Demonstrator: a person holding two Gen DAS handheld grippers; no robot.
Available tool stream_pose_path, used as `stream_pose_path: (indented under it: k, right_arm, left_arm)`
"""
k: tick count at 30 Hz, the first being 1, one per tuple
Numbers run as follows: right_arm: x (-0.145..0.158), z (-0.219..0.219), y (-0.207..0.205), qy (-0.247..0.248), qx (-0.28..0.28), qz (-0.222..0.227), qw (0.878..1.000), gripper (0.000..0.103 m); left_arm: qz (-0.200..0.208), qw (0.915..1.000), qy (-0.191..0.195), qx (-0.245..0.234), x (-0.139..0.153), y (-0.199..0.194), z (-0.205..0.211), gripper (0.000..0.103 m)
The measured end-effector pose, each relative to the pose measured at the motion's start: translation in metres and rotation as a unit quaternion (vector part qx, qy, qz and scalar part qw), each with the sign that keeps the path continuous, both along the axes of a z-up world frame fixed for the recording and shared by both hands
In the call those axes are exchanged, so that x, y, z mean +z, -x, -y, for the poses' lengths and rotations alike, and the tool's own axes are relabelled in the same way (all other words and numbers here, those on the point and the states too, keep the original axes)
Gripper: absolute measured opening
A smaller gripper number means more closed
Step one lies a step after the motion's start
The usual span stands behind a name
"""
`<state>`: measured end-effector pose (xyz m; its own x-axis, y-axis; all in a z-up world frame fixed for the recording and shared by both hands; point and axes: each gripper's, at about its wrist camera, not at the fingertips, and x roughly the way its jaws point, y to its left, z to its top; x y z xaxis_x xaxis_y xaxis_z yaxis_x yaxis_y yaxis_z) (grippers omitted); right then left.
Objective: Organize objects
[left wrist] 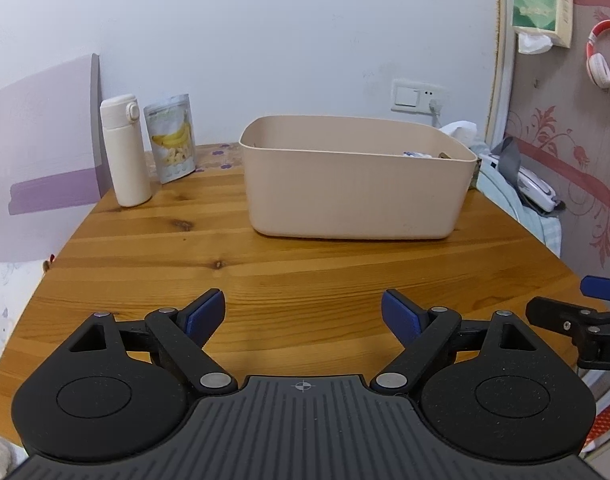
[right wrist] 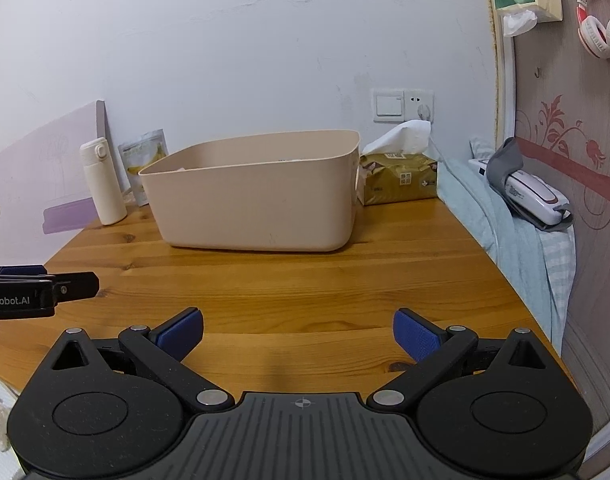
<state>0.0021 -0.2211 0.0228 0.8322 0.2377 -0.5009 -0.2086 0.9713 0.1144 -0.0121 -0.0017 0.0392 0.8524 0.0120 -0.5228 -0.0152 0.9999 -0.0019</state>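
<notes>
I have both grippers hovering low over the near edge of the wooden table point(left wrist: 153, 248), and neither holds anything. My left gripper point(left wrist: 304, 316) has its blue pads spread wide with bare tabletop between them; my right gripper point(right wrist: 298, 334) is spread the same way, empty.

The pink storage bin point(left wrist: 353, 196) sits at the centre of the left wrist view, straight ahead of my left gripper and well apart from it, with its long side facing me. In the right wrist view it lies ahead and left of centre. A few small items peek over its far right rim, too hidden to name.

What looks left to sort stands in the upper left of both frames: a cream thermos bottle point(left wrist: 125, 152), upright, and just beside it a banana chip pouch point(left wrist: 173, 138) leaning against the wall. Both are to the left of the bin and near the table's far left corner. My left gripper is the nearer one, I judge; the bottle's long axis is vertical, so I would approach level with the fingers either side of its body.

A tissue pack point(right wrist: 399, 178) sits to the right of the bin, nearer my right gripper.
</notes>
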Motion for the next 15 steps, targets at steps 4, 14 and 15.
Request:
stream_pose_path:
  k: [4, 14, 15]
  right_arm:
    - [0.0024, -0.0007, 0.0012, 0.002, 0.004, 0.003, 1.000, 0.103]
    - [-0.0019, -0.0023, -0.0059, 0.005, 0.007, -0.006, 1.000, 0.103]
    - [-0.0028, -0.0023, -0.0072, 0.006, 0.007, -0.007, 1.000, 0.103]
  left_arm:
    - [-0.005, 1.0000, 0.001, 0.002, 0.0009, 0.0015, -0.0003, 0.087]
    - [-0.015, 0.9997, 0.018, 0.004, 0.0004, -0.0015, -0.0055, 0.091]
    - [-0.017, 0.9996, 0.022, 0.006, -0.0003, -0.0030, -0.0064, 0.091]
